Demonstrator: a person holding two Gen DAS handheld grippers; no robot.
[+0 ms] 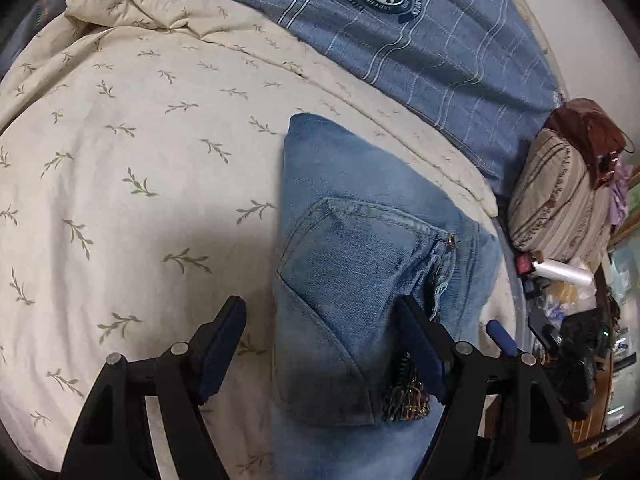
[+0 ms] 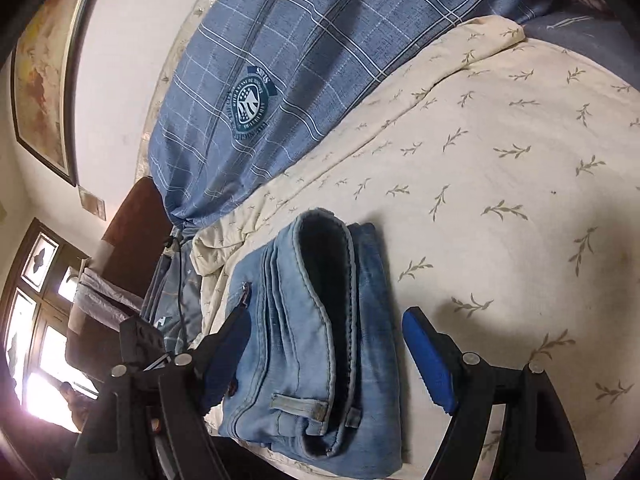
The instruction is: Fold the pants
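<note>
**Op:** Jeans (image 1: 360, 264) lie folded in a compact stack on the cream leaf-print quilt (image 1: 132, 184), close to the quilt's edge on the side nearest the cluttered bedside. Back pocket (image 1: 352, 256) faces up; a rivet shows at its corner.

**Log:** And from my right-hand camera?

**Op:** Same bundle (image 2: 316, 340), seen from the waistband end. Waistband (image 2: 320, 280) curls open, dark inside, with a belt loop (image 2: 296, 402) near the bottom. Layers stacked, edges roughly aligned.

**Log:** Grippers?

**Op:** My left gripper (image 1: 320, 340) is spread wide, one blue-padded finger (image 1: 224, 344) over bare quilt, the other over the denim near the pocket's lower corner. Pads are not pressing the cloth. My right gripper (image 2: 328, 344) is likewise spread, its fingers straddling the waistband end, one blue pad (image 2: 428, 356) clear of the fabric on the quilt side. Contact on the other finger I cannot tell.

**Log:** Surroundings?

**Op:** Blue plaid bedcover (image 1: 420, 48) with a round crest runs along the quilt's far edge. Striped pillow (image 1: 560, 200) sits beyond the quilt's corner. Framed picture (image 2: 44, 80) hangs on the wall.
</note>
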